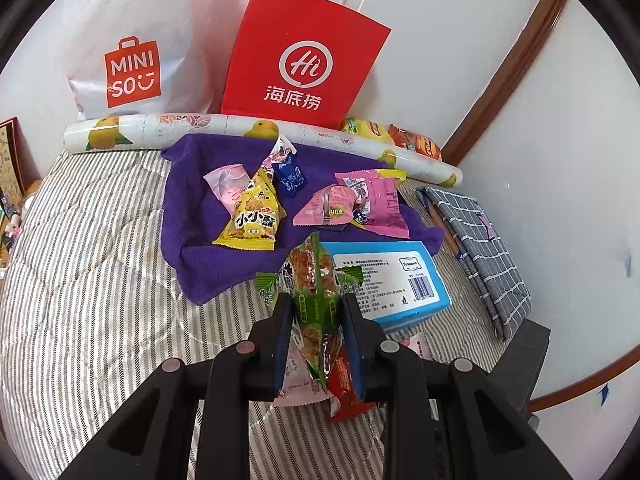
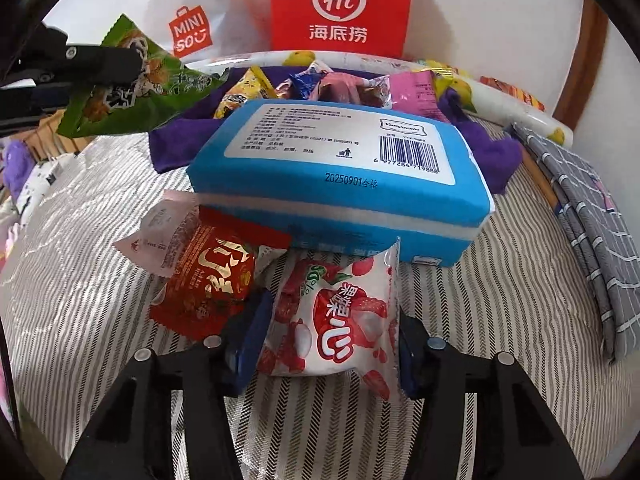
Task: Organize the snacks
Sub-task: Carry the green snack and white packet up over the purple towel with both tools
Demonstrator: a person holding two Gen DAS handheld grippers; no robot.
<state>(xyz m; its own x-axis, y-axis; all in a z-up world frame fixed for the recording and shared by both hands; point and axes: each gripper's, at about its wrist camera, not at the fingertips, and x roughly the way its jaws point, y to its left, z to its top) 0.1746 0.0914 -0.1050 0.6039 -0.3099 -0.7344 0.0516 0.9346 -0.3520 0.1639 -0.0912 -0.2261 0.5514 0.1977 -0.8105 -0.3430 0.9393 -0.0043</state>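
Both wrist views are angled steeply down, close over the striped quilted bed [image 1: 100, 240]; the blue rectangular plastic-wrapped pack [image 2: 340, 168] is shared

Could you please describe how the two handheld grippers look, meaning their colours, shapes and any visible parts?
Both look alike. The left gripper and the right gripper have matte black angular bodies with triangular cut-outs, and small round silver pins on top. Their fingers are flat and black, faced with dark blue pads. No cables, markings, sleeves or hands are visible.

left tool [image 1: 316, 316]: clamped, pointing down | right tool [image 2: 332, 332]: jaws apart, angled down
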